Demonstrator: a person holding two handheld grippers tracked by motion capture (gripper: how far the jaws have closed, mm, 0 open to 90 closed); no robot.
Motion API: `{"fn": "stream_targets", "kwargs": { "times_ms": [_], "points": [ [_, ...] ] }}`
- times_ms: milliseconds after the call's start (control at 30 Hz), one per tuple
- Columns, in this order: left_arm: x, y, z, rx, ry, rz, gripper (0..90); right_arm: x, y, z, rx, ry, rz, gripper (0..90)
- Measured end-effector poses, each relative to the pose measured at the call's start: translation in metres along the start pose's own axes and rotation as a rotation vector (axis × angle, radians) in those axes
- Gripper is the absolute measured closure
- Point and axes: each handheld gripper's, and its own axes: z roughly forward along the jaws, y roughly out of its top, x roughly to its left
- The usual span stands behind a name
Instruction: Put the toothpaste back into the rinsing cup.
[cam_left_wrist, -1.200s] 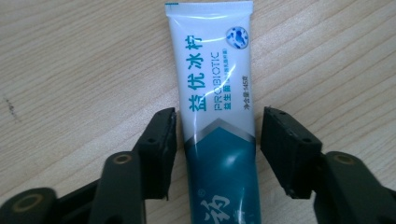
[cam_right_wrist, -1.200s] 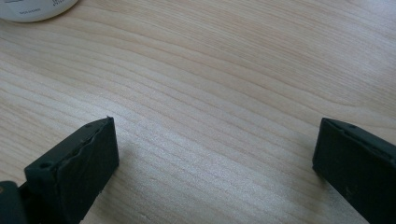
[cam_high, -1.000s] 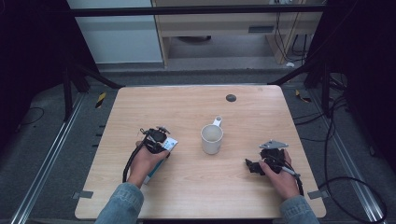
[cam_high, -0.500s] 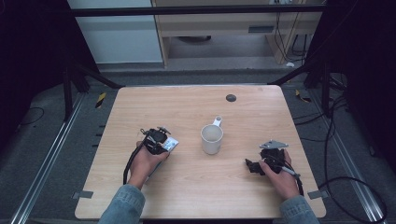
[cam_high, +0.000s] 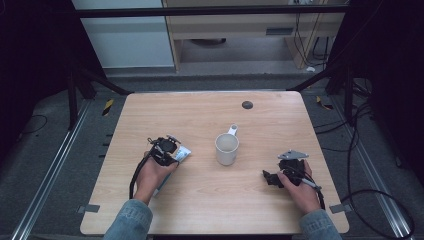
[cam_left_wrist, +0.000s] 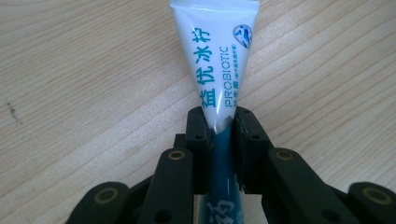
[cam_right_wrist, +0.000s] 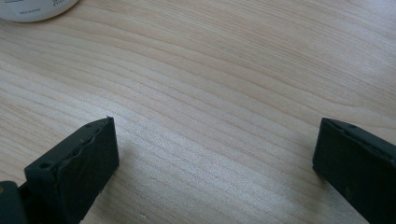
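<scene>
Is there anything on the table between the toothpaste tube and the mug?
Nothing visible. The left gripper has just closed on the toothpaste tube, and in the high view bare table lies between it and the white mug.

A white mug (cam_high: 226, 148) stands near the middle of the wooden table (cam_high: 200, 210). A small dark round spot (cam_high: 247, 105) lies beyond the mug.

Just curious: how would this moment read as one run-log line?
left claw: just closed, shut on toothpaste tube | right claw: open, on table | mug: untouched
</scene>
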Motion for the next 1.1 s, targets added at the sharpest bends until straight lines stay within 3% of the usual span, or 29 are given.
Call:
{"fn": "stream_targets", "kwargs": {
  "times_ms": [267,567,833,867,1100],
  "points": [
    [0.000,-0.002,-0.019,-0.045,-0.009,-0.024,77.8,0.000,0.000,0.000,0.000,0.000,-0.001,0.5],
    [0.001,0.003,-0.045,-0.104,0.003,-0.016,77.9,0.000,0.000,0.000,0.000,0.000,0.000,0.5],
    [0.002,0.007,-0.062,-0.194,0.020,-0.020,77.9,0.000,0.000,0.000,0.000,0.000,0.000,0.5],
    [-0.001,0.008,-0.068,-0.232,0.033,-0.007,77.9,0.000,0.000,0.000,0.000,0.000,0.000,0.5],
    [-0.012,0.014,-0.071,-0.294,0.013,-0.002,78.0,0.000,0.000,0.000,-0.001,0.000,-0.002,0.6]
  ]
}}
